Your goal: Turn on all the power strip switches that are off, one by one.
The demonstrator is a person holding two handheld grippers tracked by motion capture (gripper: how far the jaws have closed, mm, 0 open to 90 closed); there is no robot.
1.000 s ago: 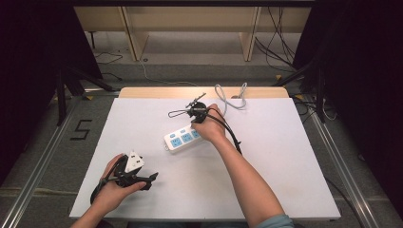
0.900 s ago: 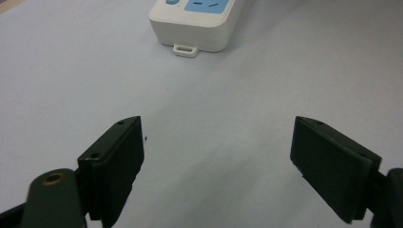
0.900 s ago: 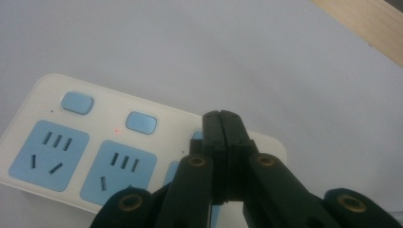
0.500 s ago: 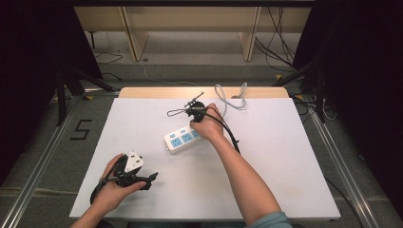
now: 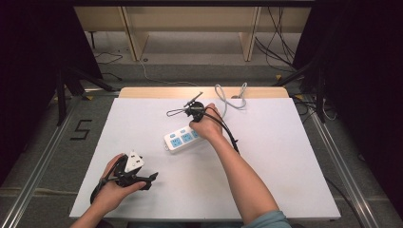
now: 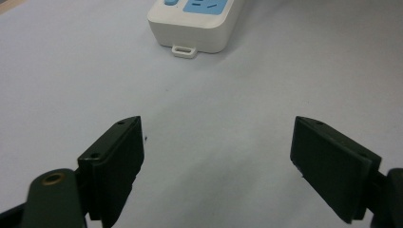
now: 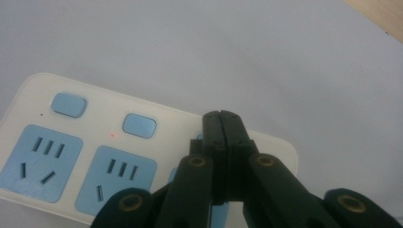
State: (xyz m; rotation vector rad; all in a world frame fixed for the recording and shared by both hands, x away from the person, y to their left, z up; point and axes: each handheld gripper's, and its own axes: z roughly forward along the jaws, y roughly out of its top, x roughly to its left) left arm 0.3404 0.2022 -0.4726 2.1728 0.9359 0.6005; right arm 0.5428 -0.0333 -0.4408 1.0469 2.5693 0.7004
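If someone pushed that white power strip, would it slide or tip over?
The power strip lies flat and low on the smooth table, so it would likely slide, not tip. Its hard plastic shell looks stiff. The cord might drag.

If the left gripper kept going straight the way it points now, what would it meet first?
Probably the near end of the power strip. The left gripper has its jaws open over bare white table, and the strip lies ahead, slightly left of centre. Depth is hard to judge; it may meet the tabletop first.

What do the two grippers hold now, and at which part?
Nothing. The right gripper is shut, empty, tips over the power strip. The left gripper is open above the table.
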